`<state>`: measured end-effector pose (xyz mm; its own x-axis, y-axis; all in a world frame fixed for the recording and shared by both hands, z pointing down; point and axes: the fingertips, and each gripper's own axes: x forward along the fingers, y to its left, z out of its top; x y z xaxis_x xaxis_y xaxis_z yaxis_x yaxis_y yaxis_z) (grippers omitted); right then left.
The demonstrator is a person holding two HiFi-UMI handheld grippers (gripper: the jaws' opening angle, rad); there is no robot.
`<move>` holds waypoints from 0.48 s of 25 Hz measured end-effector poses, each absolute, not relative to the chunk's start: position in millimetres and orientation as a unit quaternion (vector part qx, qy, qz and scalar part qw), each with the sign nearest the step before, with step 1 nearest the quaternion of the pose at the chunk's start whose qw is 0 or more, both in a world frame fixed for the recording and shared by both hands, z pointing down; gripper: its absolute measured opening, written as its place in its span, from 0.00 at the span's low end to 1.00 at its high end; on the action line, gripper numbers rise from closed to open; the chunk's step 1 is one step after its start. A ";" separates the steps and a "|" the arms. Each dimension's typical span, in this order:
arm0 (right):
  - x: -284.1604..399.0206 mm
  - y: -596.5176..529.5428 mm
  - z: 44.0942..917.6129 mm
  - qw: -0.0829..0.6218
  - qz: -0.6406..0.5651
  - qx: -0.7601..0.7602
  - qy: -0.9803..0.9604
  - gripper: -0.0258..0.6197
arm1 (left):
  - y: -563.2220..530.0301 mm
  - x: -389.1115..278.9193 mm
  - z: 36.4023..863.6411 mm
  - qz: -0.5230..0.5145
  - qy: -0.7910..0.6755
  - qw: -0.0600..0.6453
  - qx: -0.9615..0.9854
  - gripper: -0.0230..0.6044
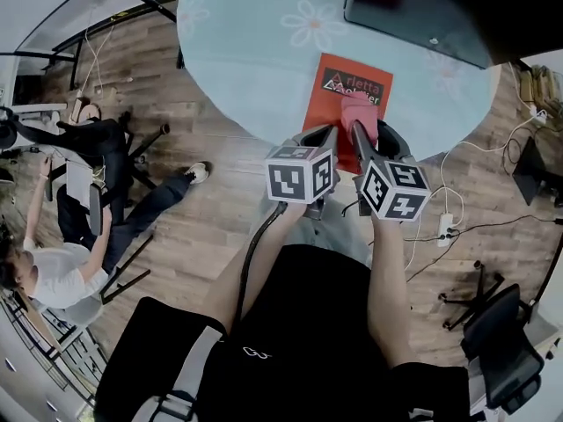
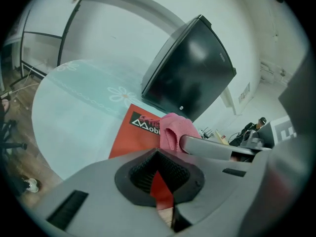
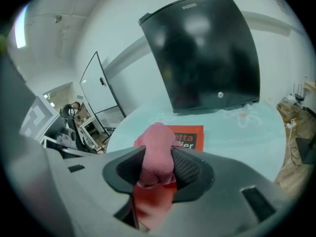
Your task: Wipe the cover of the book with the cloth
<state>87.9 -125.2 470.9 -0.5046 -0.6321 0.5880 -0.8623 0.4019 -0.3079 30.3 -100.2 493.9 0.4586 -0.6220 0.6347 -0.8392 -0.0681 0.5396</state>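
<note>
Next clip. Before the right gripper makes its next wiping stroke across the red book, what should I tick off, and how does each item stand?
1. Cloth held: the jaws of the right gripper clamp the pink cloth. Ok.
2. Cloth over cover: it lies over the red book with the black title label. Ok.
3. Book steadied: the jaws of the left gripper are nearly together, with red showing in the gap. Whether they grip it: cannot tell.
4. Book's near edge on the round pale-green table: hidden by the grippers. Cannot tell.
5. Room ahead: the black monitor stands clear beyond the book. Ok.
</note>
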 end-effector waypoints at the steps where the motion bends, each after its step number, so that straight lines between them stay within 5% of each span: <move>1: 81.7 -123.8 469.7 0.196 0.294 0.452 -0.819 0.29 | -97.7 23.8 493.9 0.115 -0.514 0.458 0.716 0.06; 12: 13.5 -105.0 477.0 0.204 0.308 0.387 -0.845 0.29 | -67.0 -38.4 497.6 0.111 -0.563 0.470 0.671 0.06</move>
<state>13.5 -105.0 477.0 -0.6175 -0.5281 0.5830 -0.7793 0.5114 -0.3621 -38.4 -67.0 497.6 0.3409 -0.6512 0.6781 -0.8600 0.0753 0.5047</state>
